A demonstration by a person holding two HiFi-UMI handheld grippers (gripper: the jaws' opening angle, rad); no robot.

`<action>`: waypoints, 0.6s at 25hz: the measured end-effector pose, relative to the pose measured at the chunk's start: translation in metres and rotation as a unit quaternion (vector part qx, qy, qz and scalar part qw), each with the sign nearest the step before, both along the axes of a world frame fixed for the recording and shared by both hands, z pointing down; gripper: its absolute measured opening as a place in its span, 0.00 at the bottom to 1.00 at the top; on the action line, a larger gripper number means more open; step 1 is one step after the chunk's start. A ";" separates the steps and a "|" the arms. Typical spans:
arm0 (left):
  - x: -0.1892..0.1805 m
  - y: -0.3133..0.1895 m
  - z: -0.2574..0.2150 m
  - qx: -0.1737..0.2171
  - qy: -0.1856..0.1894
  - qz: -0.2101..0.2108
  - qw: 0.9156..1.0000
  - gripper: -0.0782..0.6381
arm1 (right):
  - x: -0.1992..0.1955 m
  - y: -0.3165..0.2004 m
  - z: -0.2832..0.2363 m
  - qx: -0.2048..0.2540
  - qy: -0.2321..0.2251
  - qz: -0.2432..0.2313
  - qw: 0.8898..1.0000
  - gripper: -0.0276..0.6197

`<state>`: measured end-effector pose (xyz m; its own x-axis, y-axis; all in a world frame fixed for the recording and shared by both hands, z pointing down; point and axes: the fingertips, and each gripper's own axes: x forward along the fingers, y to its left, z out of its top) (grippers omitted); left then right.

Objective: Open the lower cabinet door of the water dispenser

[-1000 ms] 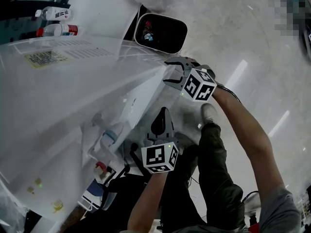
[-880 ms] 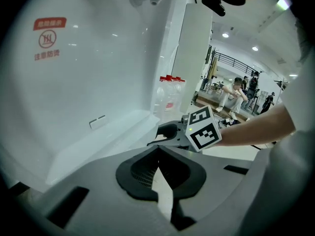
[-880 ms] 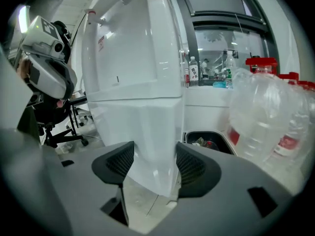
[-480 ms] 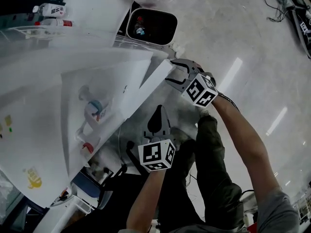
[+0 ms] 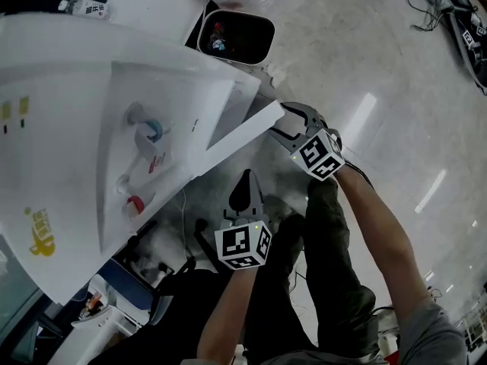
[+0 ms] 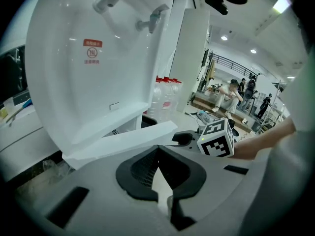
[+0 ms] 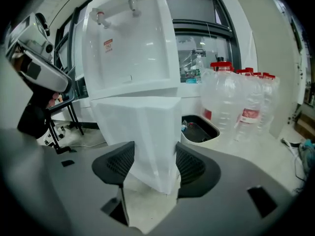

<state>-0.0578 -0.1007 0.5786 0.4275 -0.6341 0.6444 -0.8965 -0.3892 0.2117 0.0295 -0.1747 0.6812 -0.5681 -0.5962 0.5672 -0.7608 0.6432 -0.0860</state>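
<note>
Right hand-held gripper [image 5: 284,122] grasps the free edge of the lower cabinet door [image 5: 242,134]. In the right gripper view both pads press the white door panel [image 7: 142,132], one on each side, jaws [image 7: 155,156] around its corner. Door is swung out from the water dispenser [image 5: 68,166] and angled away from the body, with a gap showing behind it at the hinge side

Left hand-held gripper [image 5: 245,181] hangs lower, near the door but not touching it, clenched on nothing: in the left gripper view its jaws [image 6: 157,151] meet at the tips with only floor behind. That view also shows the door edge [image 6: 123,141] crossing just ahead, with the right hand-held gripper [image 6: 186,139] at its end

Around: taps [image 5: 144,131] in the dispenser's recess above the door. Black-lined trash bin [image 5: 236,36] sits close past the dispenser's far corner, on the door's swing side. Large water jugs [image 7: 238,102] with red caps stand beyond the bin [image 7: 199,127]. A black stand [image 7: 54,127] sits left of the dispenser in the right gripper view. The person's legs [image 5: 335,280] in dark trousers are right under both grippers. Cables [image 5: 434,6] lie at the far corner

Glossy floor [image 5: 380,90] spreads on the free-edge side of the door. On the hinge side, dispenser body and clutter [image 5: 144,280] crowd close
</note>
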 end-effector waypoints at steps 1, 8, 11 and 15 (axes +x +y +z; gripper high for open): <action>0.000 0.001 0.001 -0.002 0.000 -0.001 1.000 0.12 | 0.001 0.001 0.000 0.000 0.001 -0.001 1.000 0.46; 0.007 -0.005 0.000 -0.006 -0.001 -0.001 1.000 0.12 | 0.003 0.000 0.000 -0.027 0.002 -0.044 0.999 0.46; 0.010 -0.011 -0.003 -0.010 -0.003 -0.002 1.000 0.12 | 0.015 0.008 0.011 -0.045 0.045 -0.122 0.991 0.46; 0.012 -0.018 0.001 -0.021 -0.004 -0.013 1.000 0.12 | 0.031 0.006 0.023 -0.050 0.103 -0.227 0.967 0.46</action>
